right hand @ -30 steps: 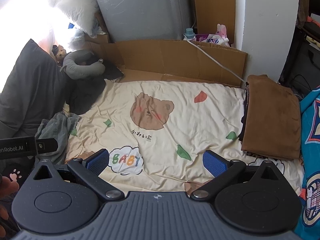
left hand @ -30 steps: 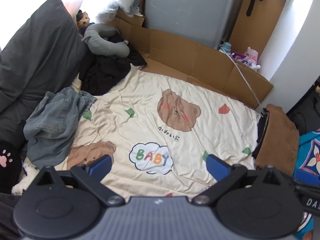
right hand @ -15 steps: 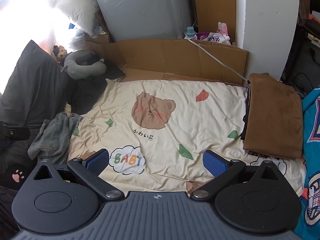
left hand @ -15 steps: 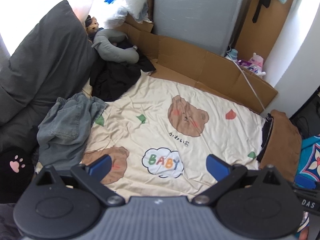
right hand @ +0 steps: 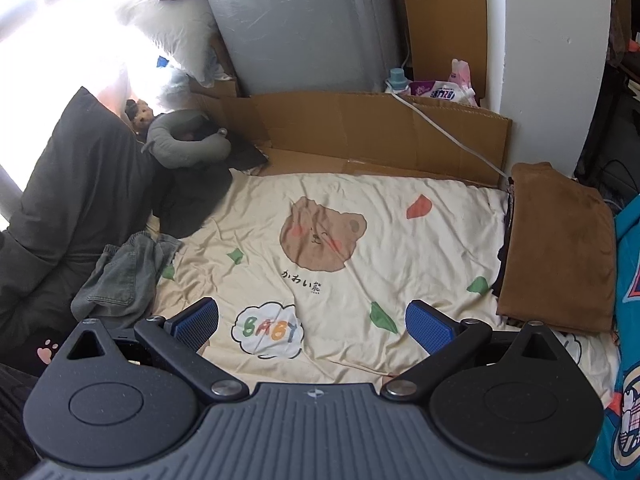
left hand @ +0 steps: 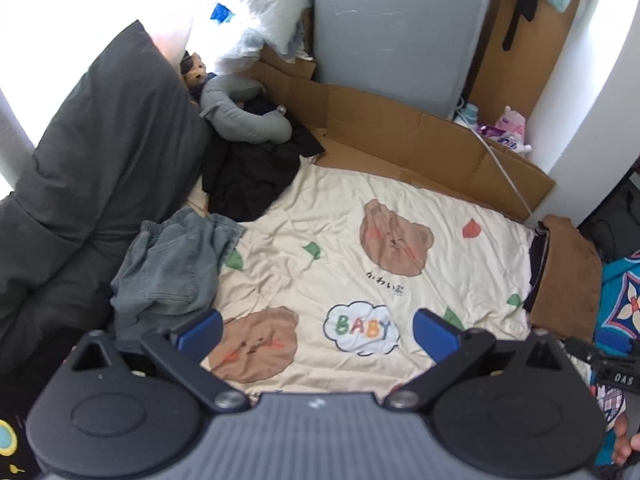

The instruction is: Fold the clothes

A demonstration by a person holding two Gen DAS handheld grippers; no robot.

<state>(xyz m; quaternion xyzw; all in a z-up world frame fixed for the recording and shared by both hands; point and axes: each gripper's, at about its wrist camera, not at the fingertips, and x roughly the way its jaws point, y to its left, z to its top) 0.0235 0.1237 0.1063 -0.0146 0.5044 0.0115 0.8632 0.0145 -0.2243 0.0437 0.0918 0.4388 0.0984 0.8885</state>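
Both tools — left tool [left hand: 316, 330] and right tool [right hand: 312, 322] — hang wide open, holding nothing. Crumpled grey jeans [left hand: 172, 268] lie on the bed's bear-print sheet [left hand: 360, 248] — left edge.

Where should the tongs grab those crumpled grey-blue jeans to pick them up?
Probably by the gathered waistband at the far end of the crumpled grey-blue denim jeans. It forms a thick raised ridge, easy to pinch. Come from above with the open left tongs, nearest that heap.
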